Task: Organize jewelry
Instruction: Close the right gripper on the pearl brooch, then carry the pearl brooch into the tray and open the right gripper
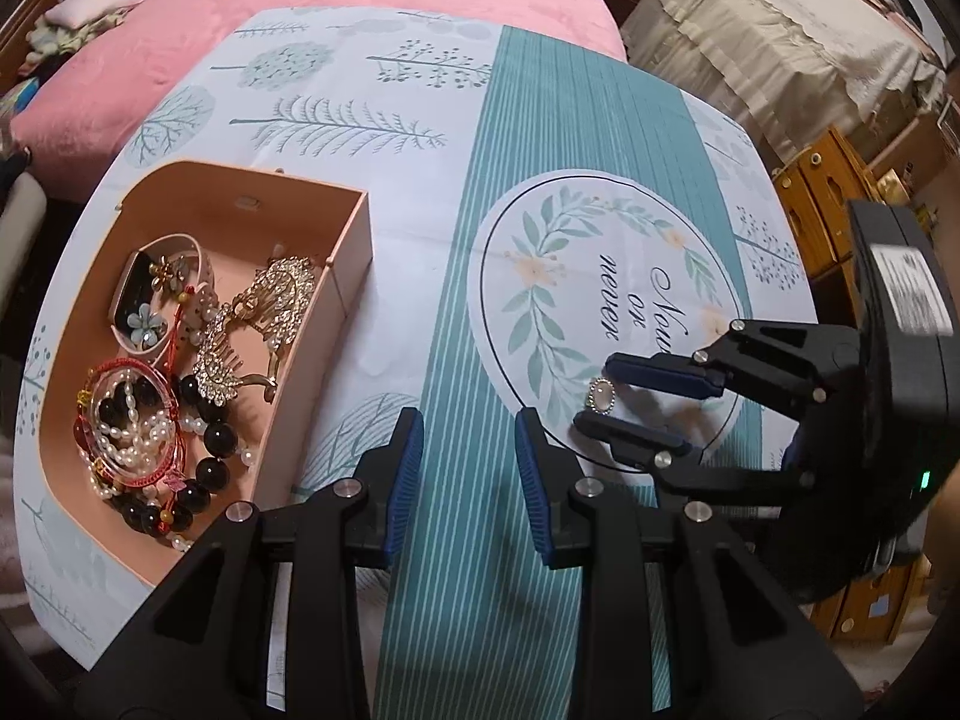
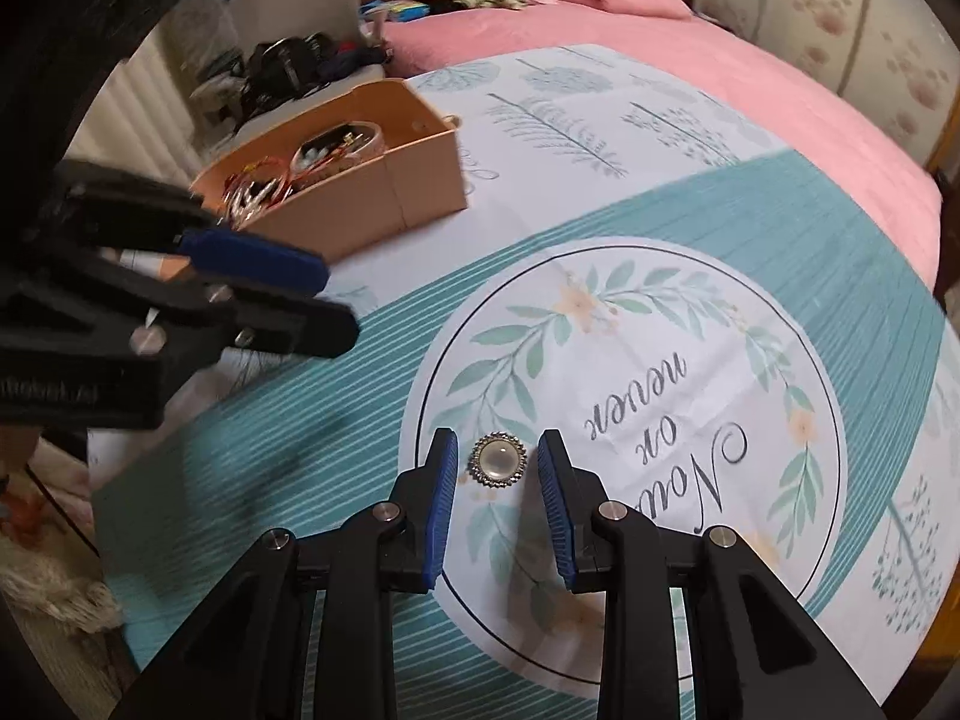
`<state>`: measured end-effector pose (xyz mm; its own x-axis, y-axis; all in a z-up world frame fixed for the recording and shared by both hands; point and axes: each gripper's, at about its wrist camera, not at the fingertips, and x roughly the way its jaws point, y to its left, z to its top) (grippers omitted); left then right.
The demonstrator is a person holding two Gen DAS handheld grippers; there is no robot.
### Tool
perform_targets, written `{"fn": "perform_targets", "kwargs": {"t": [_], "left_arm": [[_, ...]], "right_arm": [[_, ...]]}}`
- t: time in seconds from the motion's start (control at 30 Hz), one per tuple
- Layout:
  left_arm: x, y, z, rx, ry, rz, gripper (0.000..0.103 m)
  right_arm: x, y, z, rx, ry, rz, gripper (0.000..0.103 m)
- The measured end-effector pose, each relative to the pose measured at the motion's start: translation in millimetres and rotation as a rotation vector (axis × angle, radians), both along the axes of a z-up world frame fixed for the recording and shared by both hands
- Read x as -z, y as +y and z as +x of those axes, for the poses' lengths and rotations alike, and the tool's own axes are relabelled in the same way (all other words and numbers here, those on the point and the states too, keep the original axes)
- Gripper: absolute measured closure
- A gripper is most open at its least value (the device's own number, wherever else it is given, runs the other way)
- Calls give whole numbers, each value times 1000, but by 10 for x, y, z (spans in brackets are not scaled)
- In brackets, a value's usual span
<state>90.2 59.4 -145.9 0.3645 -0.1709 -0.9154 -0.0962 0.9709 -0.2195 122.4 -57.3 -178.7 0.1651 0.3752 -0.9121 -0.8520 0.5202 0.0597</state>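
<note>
The right hand-held gripper (image 2: 497, 465) stood released astride the pearl brooch (image 2: 497, 459); next it needed clenching, then carrying to the jewelry box (image 2: 384, 192).

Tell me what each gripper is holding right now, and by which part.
Nothing is held. The right gripper stands open around the round brooch on the cloth, pads not touching it. The left gripper is open and empty.

Left wrist view: looks steeply down along its fingers, close above the cloth (image 1: 468, 300); box (image 1: 354, 228) at left, brooch (image 1: 601, 396) at right. Right wrist view: same steep tilt, close over the brooch (image 2: 497, 458); box (image 2: 420, 180) far left. Shared: cloth, box, brooch.
</note>
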Motion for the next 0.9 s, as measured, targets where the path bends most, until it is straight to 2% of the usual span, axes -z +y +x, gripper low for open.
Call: {"fn": "perform_targets", "kwargs": {"t": [0.1, 0.23, 0.37, 0.67, 0.77, 0.9], "left_arm": [[22, 21, -6, -18, 3, -4, 75], [36, 31, -18, -30, 7, -6, 75], [23, 23, -30, -34, 4, -6, 75], [-77, 3, -75, -15, -1, 9, 75], [-156, 17, -122, -2, -3, 21, 75], [-317, 92, -228, 22, -18, 36, 75]], "right_arm": [[2, 11, -69, -32, -39, -8, 75], [11, -8, -65, -33, -40, 7, 75], [6, -18, -88, -29, -55, 6, 84], [-27, -9, -124, 2, -73, -8, 84], [-118, -16, -109, 47, -62, 5, 84], [-394, 6, -170, 110, -58, 42, 84]]}}
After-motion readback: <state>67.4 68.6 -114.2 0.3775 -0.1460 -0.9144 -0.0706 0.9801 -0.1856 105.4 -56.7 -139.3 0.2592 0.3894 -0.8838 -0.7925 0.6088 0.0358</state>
